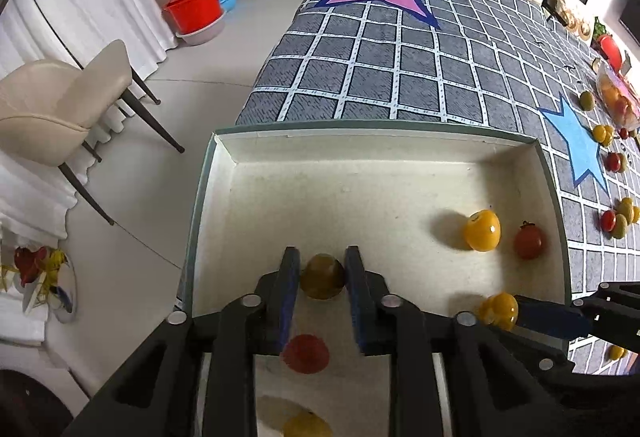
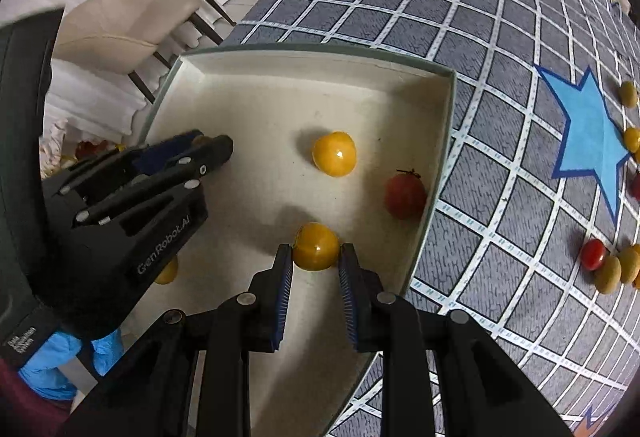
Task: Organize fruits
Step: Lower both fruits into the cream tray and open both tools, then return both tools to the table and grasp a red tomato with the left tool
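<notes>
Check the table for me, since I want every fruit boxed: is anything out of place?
Yes. Several small tomatoes lie loose on the checked cloth right of the white box, around the blue star, while others already sit inside. Nothing looks spilled or damaged.

"Gen Robot.AI" on the left claw (image 2: 208, 145) body.

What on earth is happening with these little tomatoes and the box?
A person is sorting cherry tomatoes from the checked tablecloth into a shallow white box, using a handheld gripper in each hand. The left gripper is inside the box with a greenish tomato between its fingers, which stand slightly apart from it. The right gripper is shut on a yellow tomato near the box's right wall. More tomatoes wait on the cloth.
</notes>
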Demonstrator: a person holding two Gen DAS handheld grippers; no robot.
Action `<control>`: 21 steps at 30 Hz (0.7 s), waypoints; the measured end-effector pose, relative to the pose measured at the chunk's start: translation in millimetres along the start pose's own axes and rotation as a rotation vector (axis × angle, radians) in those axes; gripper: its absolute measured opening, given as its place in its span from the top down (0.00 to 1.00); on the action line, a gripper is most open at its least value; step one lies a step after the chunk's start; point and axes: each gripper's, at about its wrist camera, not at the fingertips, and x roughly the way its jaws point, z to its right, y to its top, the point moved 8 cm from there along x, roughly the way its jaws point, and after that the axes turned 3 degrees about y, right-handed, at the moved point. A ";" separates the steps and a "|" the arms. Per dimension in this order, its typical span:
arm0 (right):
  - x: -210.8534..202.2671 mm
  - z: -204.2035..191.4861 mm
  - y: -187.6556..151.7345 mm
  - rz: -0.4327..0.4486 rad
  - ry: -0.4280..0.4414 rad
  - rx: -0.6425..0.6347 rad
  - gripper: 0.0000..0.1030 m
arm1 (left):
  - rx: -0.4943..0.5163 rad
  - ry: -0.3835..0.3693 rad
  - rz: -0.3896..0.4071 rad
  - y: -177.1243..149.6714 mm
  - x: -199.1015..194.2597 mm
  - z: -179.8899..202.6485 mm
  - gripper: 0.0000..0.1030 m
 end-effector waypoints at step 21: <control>-43.7 -18.1 -12.6 0.076 0.067 -0.038 0.22 | 0.013 0.043 0.088 11.7 -54.5 -9.0 0.22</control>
